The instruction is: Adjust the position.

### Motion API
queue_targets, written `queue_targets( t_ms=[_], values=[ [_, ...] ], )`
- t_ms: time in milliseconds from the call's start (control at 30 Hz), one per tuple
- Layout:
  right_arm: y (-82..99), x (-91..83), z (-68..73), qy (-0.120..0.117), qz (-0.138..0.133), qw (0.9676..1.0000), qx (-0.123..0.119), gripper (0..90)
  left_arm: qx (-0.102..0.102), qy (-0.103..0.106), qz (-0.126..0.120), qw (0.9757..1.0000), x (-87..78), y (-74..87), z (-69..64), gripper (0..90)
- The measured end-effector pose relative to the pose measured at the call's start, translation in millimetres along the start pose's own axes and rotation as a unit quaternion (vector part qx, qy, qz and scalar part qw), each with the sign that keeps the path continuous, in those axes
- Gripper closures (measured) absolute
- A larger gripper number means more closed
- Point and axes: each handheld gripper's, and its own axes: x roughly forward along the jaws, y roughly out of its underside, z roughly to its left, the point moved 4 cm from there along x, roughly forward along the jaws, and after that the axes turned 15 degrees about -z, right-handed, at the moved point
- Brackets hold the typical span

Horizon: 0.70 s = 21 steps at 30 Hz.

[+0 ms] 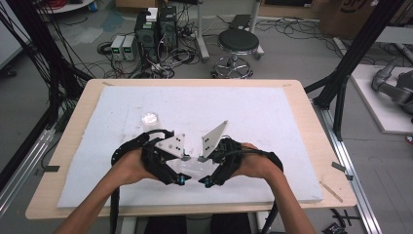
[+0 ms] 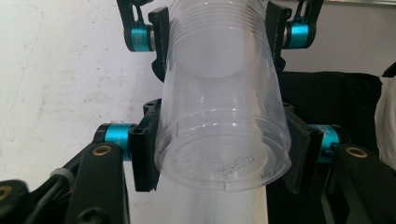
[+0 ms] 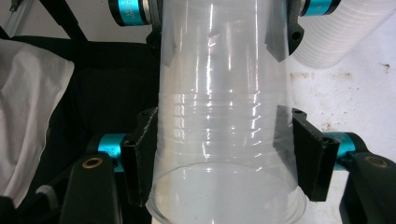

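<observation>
Clear ribbed plastic cup (image 2: 219, 116) clamped between 2 black grippers' jaws.

Your high view looks forward and down from above your near side onto the white pad (image 1: 243, 112). Your two gripper views sit close in, facing each other from left and right, sharing the clear plastic cup (image 2: 219, 102) between them.

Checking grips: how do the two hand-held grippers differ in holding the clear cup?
The left hand-held gripper clamps the clear cup at its narrow, closed base; the right hand-held gripper clamps its wider end, by the ridged band near the rim. Left faces the cup's bottom, right its mouth. Both are shut on it.
</observation>
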Motion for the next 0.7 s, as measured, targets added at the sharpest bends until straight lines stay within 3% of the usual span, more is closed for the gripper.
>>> queue_targets(
  t_ms=[233,367,667,700],
  values=[
    [-0.1,1.1,-1.1,0.0,0.0,1.0,-0.003,33.9,-0.001,-0.002,0.001,1.0,-0.6,0.6,0.2,41.6],
    [0.5,2.8,-0.6,-0.006,-0.008,0.9999,-0.008,19.3,-0.003,-0.005,0.001,1.0,-0.5,0.8,0.6,41.5],
    [-2.5,-1.3,-2.5,0.005,-0.047,0.9988,-0.012,15.3,-0.005,-0.005,-0.011,0.9999,-1.7,5.2,0.7,41.5],
    [-4.3,-4.2,-3.3,0.014,-0.067,0.9976,-0.016,14.7,-0.01,-0.007,-0.02,0.9997,-1.8,7.9,1.3,41.5]
  ],
)
